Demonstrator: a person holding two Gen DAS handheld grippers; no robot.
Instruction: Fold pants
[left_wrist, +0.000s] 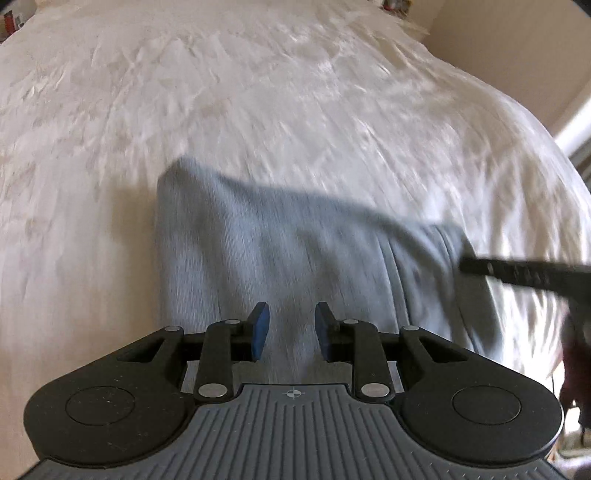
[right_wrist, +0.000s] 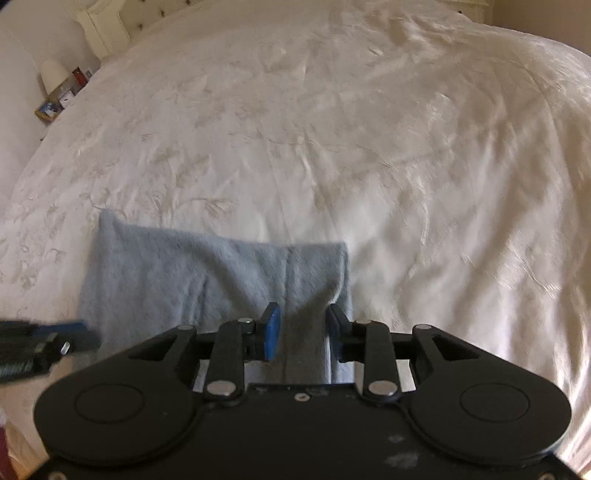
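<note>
a: both sets of fingers stand parted, with cloth showing in the gap. on the left gripper (left_wrist: 291, 330) the blue pads (left_wrist: 260, 330) sit apart over the grey sweatpants (left_wrist: 280, 243); whether they pinch any fabric i cannot tell, since the cloth may just lie below them.

b: and the right gripper (right_wrist: 301, 330)?

a: same spread, and a band of the sweatpants (right_wrist: 218, 280) runs up between its pads (right_wrist: 272, 332). the fabric puckers toward the pad at 3 o'clock, so it may hold an edge, but i would not swear to it.

b: where do the pants lie?

a: on the white bedspread (left_wrist: 258, 92), already folded into a compact block. from the left camera the block stretches from the fingers toward 12 o'clock and out to 2 o'clock, where the right gripper's finger (left_wrist: 517, 271) reaches its far edge. from the right camera it spreads from 12 round to 10 o'clock, and the left gripper (right_wrist: 55, 341) pokes in at 9.

b: so which one leads?

a: my guess: they work as a pair, each at one near corner, and the block's long axis runs between them. the next fold likely goes away from the person, toward 12 o'clock, so the near edge directly under both sets of fingers is what matters. both views are smeared by motion, so fine detail is lost.
</note>
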